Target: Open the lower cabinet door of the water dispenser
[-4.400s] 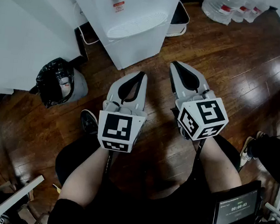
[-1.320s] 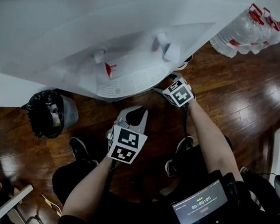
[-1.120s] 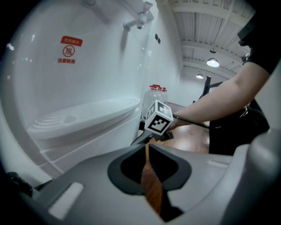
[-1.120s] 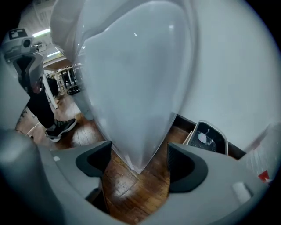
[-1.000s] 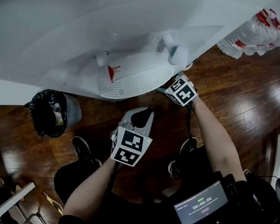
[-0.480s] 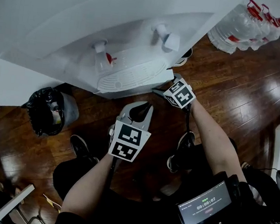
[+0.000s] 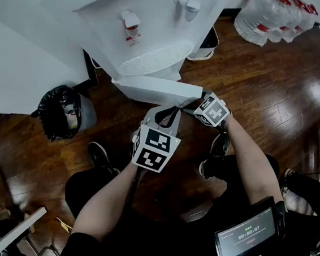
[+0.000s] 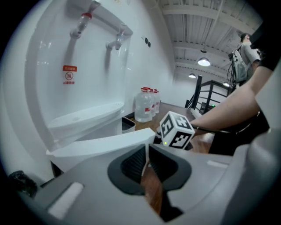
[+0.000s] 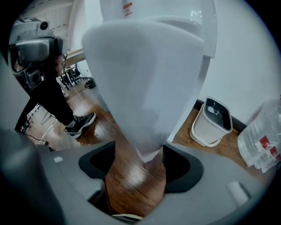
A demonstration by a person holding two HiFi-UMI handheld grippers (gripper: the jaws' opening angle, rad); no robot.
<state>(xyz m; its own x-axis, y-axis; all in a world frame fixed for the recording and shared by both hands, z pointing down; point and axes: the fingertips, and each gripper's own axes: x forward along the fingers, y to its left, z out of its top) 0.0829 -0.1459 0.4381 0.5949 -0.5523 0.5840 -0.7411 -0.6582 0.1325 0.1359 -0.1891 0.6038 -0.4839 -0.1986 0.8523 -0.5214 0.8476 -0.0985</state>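
Observation:
The white water dispenser [image 7: 154,22] stands at the top of the head view. Its lower cabinet door [image 7: 155,90] is swung out from the body, over the wooden floor. My right gripper [image 7: 190,106] is at the door's free edge. In the right gripper view the door [image 9: 140,88] reaches down between the jaws, which are closing, and floor shows beside it on the left. My left gripper [image 7: 163,109] hovers just in front of the door, shut on nothing. The left gripper view shows the door's top edge [image 8: 101,147] past the left gripper [image 8: 147,154].
A black rubbish bag [image 7: 62,108] lies left of the dispenser. A small white bin [image 7: 206,41] sits at its right, with several large water bottles [image 7: 272,11] beyond. The person's shoes and legs are below the grippers, and a screen [image 7: 248,239] is at bottom right.
The cabinet door has swung out from the dispenser, with the right gripper moving toward me alongside its edge. The left gripper has shifted a little up and right.

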